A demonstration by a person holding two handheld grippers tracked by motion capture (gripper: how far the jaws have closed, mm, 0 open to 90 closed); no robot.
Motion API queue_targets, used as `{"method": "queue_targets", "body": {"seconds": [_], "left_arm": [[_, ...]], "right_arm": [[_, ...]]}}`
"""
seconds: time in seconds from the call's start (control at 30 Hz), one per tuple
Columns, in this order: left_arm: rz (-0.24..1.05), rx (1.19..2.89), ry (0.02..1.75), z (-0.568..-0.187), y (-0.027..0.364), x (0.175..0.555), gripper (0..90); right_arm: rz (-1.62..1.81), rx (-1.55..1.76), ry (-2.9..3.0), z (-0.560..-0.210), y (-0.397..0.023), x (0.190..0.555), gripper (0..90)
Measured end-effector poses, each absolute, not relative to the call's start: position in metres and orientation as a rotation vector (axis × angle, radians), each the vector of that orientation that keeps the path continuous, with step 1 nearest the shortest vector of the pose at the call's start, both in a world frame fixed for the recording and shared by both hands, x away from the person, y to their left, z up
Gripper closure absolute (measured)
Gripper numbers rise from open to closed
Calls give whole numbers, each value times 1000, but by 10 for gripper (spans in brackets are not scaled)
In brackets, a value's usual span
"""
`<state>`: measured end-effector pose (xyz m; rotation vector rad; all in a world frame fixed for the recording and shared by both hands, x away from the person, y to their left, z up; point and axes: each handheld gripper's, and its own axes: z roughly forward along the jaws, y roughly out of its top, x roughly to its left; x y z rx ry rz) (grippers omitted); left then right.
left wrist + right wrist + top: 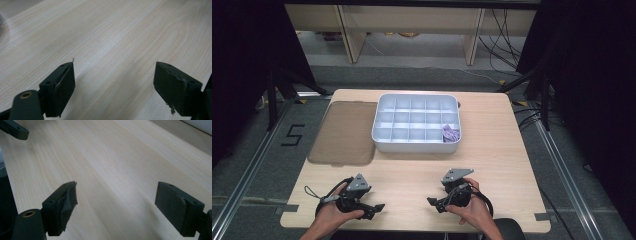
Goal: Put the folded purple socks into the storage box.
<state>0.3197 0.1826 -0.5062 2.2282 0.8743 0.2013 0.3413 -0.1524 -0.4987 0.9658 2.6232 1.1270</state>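
A white tray (416, 146) divided into several compartments stands at the middle of the wooden table (492, 150). A small purple item (450, 133) lies in its near right compartment. Near the table's front edge, a hand holds my left gripper (376, 210) with its jaws pointing right. My right gripper (435, 205) is held opposite it, pointing left. In the left gripper view, the left gripper (115, 82) is open over bare wood. The right gripper (116, 205) is also open with nothing between its pads, and a jaw of the left gripper (15, 130) shows far off.
A brown translucent lid (344, 132) lies flat on the table, left of the tray. Dark frames and cables stand on the floor around the table. Bare wood (412, 172) stretches between the tray and the grippers.
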Motion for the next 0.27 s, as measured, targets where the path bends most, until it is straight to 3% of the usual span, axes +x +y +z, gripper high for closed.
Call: {"method": "queue_targets", "body": {"seconds": [0.27], "left_arm": [[197,2224,896,-509,183,320,170]], "right_arm": [[1095,967,2640,-500,-149,341,184]]}}
